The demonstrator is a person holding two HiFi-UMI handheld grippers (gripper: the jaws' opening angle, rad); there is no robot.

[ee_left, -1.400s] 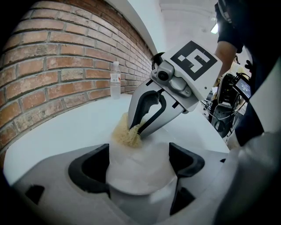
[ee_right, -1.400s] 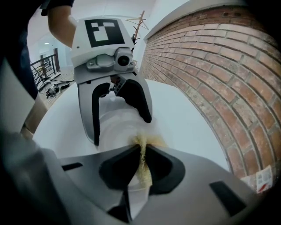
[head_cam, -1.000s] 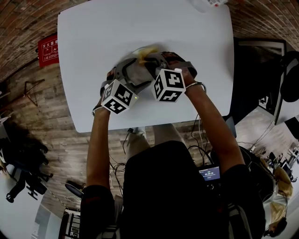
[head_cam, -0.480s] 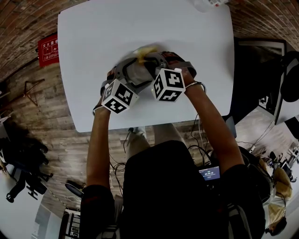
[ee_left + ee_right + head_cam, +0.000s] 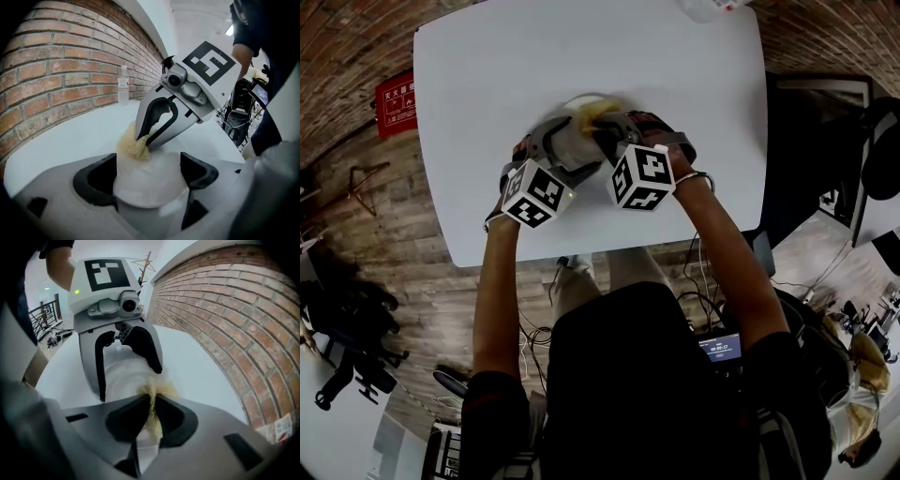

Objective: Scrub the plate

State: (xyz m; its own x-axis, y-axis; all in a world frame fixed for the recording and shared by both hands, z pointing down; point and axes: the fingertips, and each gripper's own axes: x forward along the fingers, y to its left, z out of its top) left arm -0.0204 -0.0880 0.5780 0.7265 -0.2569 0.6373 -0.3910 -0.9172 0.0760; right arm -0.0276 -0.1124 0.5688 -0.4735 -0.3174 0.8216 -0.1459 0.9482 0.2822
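Head view shows us the white rectangular worktop (image 5: pixel 487 84) filling the upper half. Wooden plank floor (image 5: pixel 384 225) lies off its 9 o'clock side. A red brick wall (image 5: pixel 56 70) runs along its far edge, toward 12 o'clock.

Both tools meet near the middle of the worktop, a little toward 6 o'clock, their marker cubes facing us.

In the left gripper view we see the left claw (image 5: pixel 146 173) clenched on the round white plate (image 5: pixel 122 378). One jaw sits at 9 o'clock and the other at 3 o'clock of the plate's rim. The plate is tipped up off the worktop, with its face turned toward the other tool.

The right gripper view shows us the right claw (image 5: pixel 152 418) pinched tight on a pale yellow fibrous scrub pad (image 5: pixel 131 145). The pad's frayed end sticks out past the jaw tips and presses against the plate's face near its upper rim.

A clear plastic bottle (image 5: pixel 123 84) with a red-and-white label stands upright by the wall. It sits at the worktop's 1 o'clock corner in the head view, well apart from the plate.
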